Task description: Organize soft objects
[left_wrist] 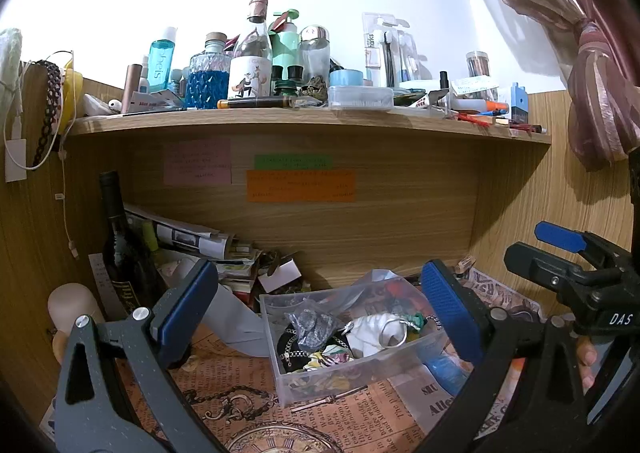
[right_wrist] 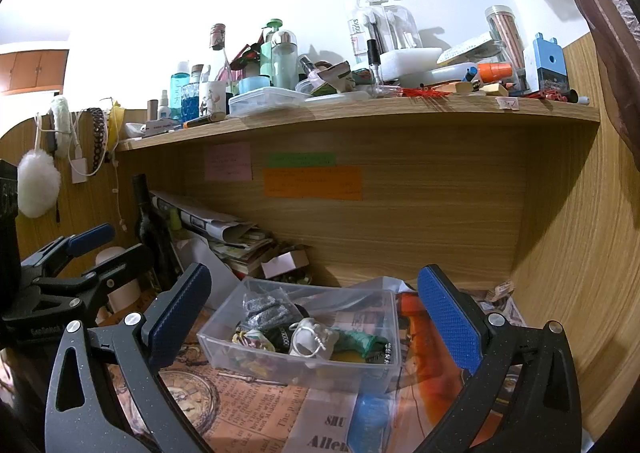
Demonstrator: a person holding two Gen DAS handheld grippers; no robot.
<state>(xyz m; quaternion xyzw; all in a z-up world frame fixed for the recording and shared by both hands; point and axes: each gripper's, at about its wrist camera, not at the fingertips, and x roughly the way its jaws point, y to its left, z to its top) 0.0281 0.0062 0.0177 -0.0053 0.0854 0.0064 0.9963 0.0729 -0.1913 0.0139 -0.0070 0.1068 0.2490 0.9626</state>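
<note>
A clear plastic box [left_wrist: 320, 381] stands on the newspaper-covered desk, also in the right wrist view [right_wrist: 248, 357]. It holds soft items: a grey sparkly scrunchie [left_wrist: 314, 327] [right_wrist: 266, 311], a white pouch with a ring [left_wrist: 380, 331] [right_wrist: 312, 337], a green scrunchie [right_wrist: 354, 341] and a floral one [left_wrist: 328, 359] [right_wrist: 252, 339]. My left gripper [left_wrist: 320, 309] is open and empty in front of the box. My right gripper [right_wrist: 316, 313] is open and empty, also facing the box; it shows at the right of the left wrist view [left_wrist: 560, 253].
A wooden shelf [left_wrist: 304, 119] above is crowded with bottles and stationery. A dark wine bottle [left_wrist: 120, 249], stacked papers [left_wrist: 224, 253] and a small card box [right_wrist: 286, 263] stand behind the box. A blue object [right_wrist: 368, 421] lies in front. A white puff [right_wrist: 38, 183] hangs left.
</note>
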